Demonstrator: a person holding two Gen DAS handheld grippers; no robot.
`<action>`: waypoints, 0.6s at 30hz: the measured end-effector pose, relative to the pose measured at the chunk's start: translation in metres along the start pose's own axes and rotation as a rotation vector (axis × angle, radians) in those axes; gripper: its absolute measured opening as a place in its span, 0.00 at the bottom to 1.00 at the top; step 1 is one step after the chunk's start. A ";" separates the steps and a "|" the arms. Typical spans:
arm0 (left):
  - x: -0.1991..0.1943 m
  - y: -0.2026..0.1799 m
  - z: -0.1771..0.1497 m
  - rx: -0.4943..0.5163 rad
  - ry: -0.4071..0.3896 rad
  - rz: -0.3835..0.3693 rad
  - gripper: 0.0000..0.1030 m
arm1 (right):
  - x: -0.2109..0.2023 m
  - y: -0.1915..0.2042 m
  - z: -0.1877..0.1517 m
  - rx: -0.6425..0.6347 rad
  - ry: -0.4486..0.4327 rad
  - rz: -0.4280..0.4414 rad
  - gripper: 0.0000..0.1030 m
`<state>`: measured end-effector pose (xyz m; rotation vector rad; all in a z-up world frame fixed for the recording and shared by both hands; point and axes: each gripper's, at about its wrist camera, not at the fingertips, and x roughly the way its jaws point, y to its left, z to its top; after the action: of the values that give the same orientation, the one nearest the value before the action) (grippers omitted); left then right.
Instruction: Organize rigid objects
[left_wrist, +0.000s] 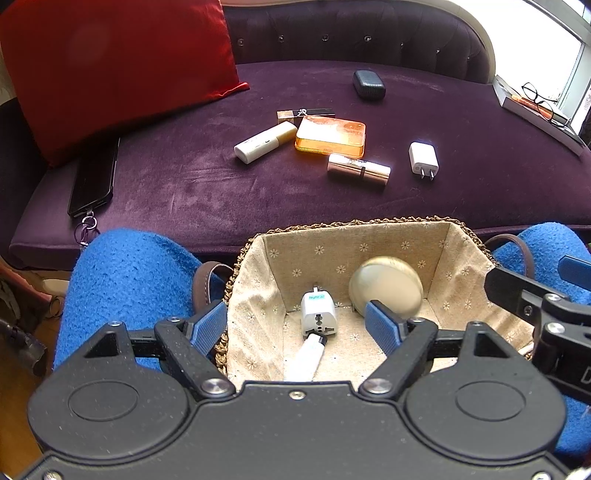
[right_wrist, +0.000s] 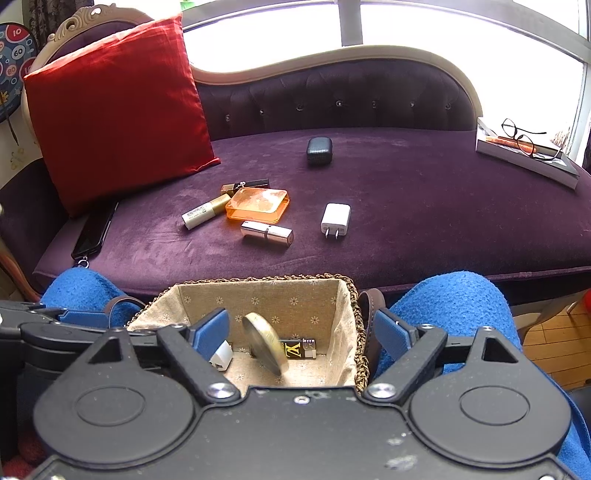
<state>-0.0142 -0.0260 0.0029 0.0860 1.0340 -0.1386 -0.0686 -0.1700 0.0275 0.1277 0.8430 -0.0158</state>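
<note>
Both tongs, left and right, hang spread and empty over the basket, where the round compact sits blurred, seemingly just dropped; next comes reaching for the white charger near the sofa seat's front edge.

Basket before the sofa seat, travel adapter inside, charger on seat.

Bright daylight from blown-out window, fisheye-bent edges, blurred round compact

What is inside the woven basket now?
The basket holds a white travel adapter, a white tube, a round cream compact and a black lighter. The floor nearest the cameras is hidden.
</note>
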 end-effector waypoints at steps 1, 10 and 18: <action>0.000 0.000 0.000 0.000 0.001 0.000 0.76 | 0.000 0.000 0.000 0.000 0.000 0.000 0.85; 0.001 0.001 0.000 -0.004 0.009 0.004 0.76 | 0.000 -0.002 0.001 0.003 -0.001 -0.004 0.90; 0.002 0.002 0.000 -0.007 0.012 0.006 0.79 | 0.001 -0.003 0.001 0.011 0.002 -0.017 0.93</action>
<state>-0.0126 -0.0241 0.0014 0.0843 1.0464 -0.1293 -0.0675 -0.1727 0.0267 0.1309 0.8464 -0.0361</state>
